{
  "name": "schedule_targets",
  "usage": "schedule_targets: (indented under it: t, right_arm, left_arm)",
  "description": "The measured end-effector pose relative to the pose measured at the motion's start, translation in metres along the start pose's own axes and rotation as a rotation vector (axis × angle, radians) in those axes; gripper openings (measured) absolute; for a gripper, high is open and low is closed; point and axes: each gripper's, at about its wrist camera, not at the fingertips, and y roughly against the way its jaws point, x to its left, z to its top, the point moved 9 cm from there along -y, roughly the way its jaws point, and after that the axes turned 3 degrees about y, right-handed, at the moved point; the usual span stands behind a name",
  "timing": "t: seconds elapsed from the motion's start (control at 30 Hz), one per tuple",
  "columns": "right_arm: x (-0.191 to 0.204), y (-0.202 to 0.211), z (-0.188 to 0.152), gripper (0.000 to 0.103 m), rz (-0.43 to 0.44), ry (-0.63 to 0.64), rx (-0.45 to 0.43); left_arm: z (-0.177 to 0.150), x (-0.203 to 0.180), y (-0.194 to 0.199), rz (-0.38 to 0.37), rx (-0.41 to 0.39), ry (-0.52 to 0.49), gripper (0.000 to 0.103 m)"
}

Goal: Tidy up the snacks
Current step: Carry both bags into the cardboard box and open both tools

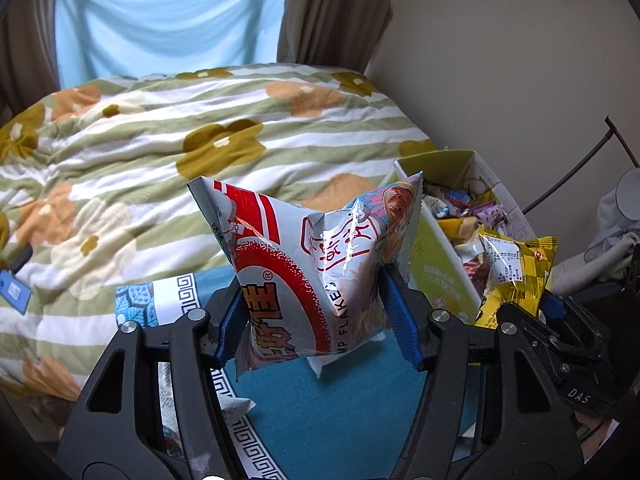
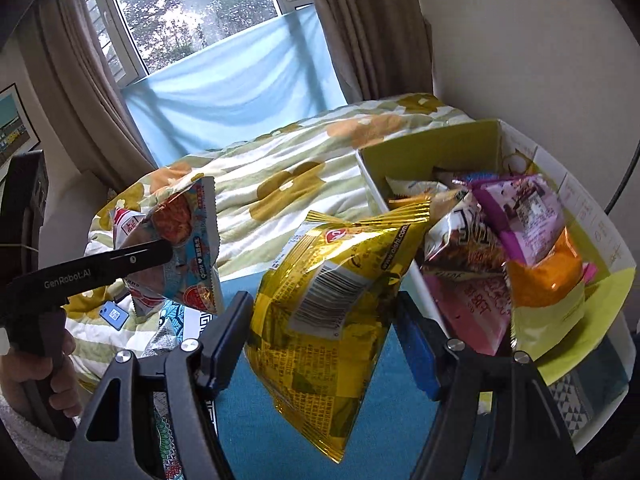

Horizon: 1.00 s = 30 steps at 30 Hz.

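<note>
My left gripper is shut on a silver and red shrimp flakes bag and holds it in the air above a teal mat. The bag also shows at the left of the right wrist view. My right gripper is shut on a yellow snack bag and holds it up just left of a green and white cardboard box. The box holds several snack packs, among them a purple one and an orange one. The yellow bag and box show at the right of the left wrist view.
A bed with a floral striped quilt lies behind. A blue card lies on the quilt at the left. A small silver packet lies on the mat's patterned border. A wall stands right of the box.
</note>
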Motion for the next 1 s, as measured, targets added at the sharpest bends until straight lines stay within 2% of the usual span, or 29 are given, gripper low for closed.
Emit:
schedule_targets:
  t: [0.17,0.23,0.43,0.57,0.6,0.63,0.67,0.7,0.73,0.87,1.0]
  right_arm:
    - [-0.027,0.016,0.038,0.066,0.044,0.048,-0.036]
    - [-0.045,0.020,0.057,0.066,0.033,0.064,-0.059]
    - [-0.112,0.029,0.095,0.066,0.001,0.128,-0.087]
    - [-0.154,0.028,0.117,0.066,0.013,0.138,-0.092]
    - [-0.163,0.027,0.121,0.066,0.015,0.141,-0.090]
    - [-0.171,0.025,0.125,0.066,0.019,0.142,-0.088]
    - [-0.180,0.023,0.128,0.066,0.023,0.143,-0.083]
    - [-0.187,0.021,0.130,0.066,0.025,0.147,-0.076]
    - [-0.194,0.019,0.132,0.066,0.026,0.152,-0.070]
    - [-0.216,0.007,0.137,0.066,0.042,0.152,-0.041]
    - [-0.229,-0.004,0.135,0.066,0.060,0.145,-0.011]
  left_arm:
    - [0.024,-0.056,-0.004,-0.009,-0.047,0.026,0.059]
    - [0.033,-0.083,-0.012,-0.022,-0.055,0.037,0.059]
    - [0.054,-0.163,-0.061,-0.039,-0.029,0.049,0.059]
    - [0.063,-0.205,-0.102,-0.056,0.008,0.089,0.060]
    - [0.064,-0.212,-0.110,-0.060,0.018,0.101,0.064]
    - [0.064,-0.220,-0.119,-0.064,0.030,0.111,0.073]
    - [0.064,-0.225,-0.126,-0.056,0.037,0.121,0.079]
    - [0.062,-0.226,-0.129,-0.042,0.041,0.128,0.092]
    - [0.060,-0.228,-0.131,-0.027,0.038,0.133,0.095]
    - [0.045,-0.220,-0.127,0.050,0.043,0.139,0.096]
    - [0.027,-0.201,-0.114,0.097,0.044,0.162,0.096]
